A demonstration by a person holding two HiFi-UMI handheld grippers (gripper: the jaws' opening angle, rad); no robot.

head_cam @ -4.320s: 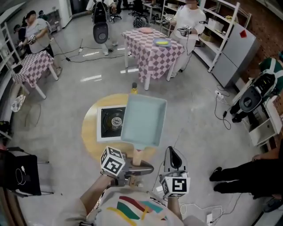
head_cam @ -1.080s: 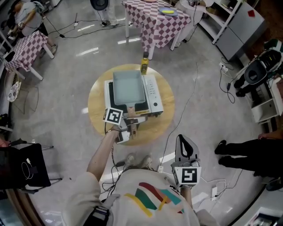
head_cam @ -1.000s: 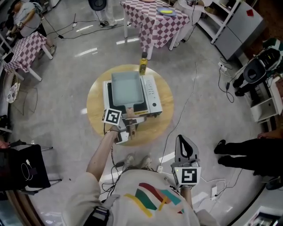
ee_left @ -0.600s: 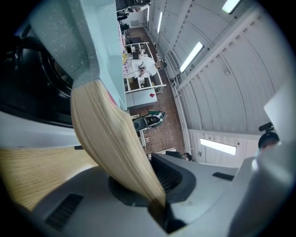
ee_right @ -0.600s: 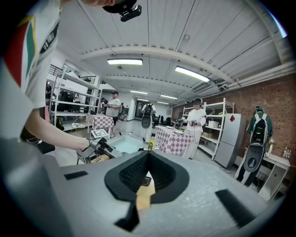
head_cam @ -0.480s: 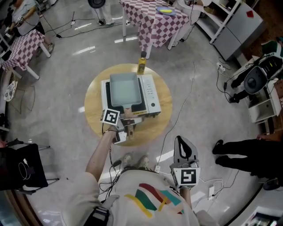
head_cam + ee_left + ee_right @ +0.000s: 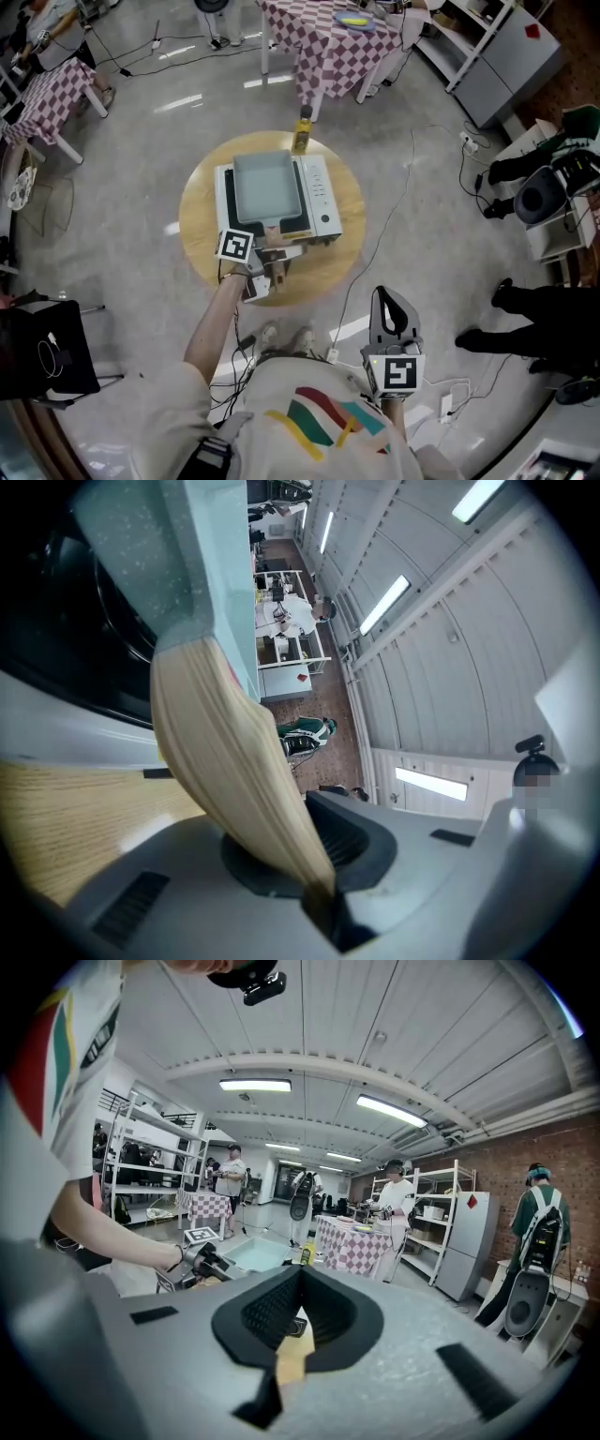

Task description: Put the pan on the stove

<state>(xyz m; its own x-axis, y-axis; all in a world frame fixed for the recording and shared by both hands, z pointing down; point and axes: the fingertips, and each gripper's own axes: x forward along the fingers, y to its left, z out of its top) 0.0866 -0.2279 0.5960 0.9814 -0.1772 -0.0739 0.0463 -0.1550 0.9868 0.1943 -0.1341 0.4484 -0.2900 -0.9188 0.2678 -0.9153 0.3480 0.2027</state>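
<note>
A glossy grey floor (image 7: 122,141) carries checkered-cloth tables (image 7: 328,45), white shelving (image 7: 439,1215) and a grey cabinet (image 7: 506,66) under ceiling strip lights (image 7: 255,1085).

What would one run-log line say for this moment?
pan: on stove | left gripper: shut on pan handle | right gripper: shut, empty

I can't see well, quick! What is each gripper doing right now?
Left gripper: closed on the pan handle.
Right gripper: closed, holding nothing.
</note>
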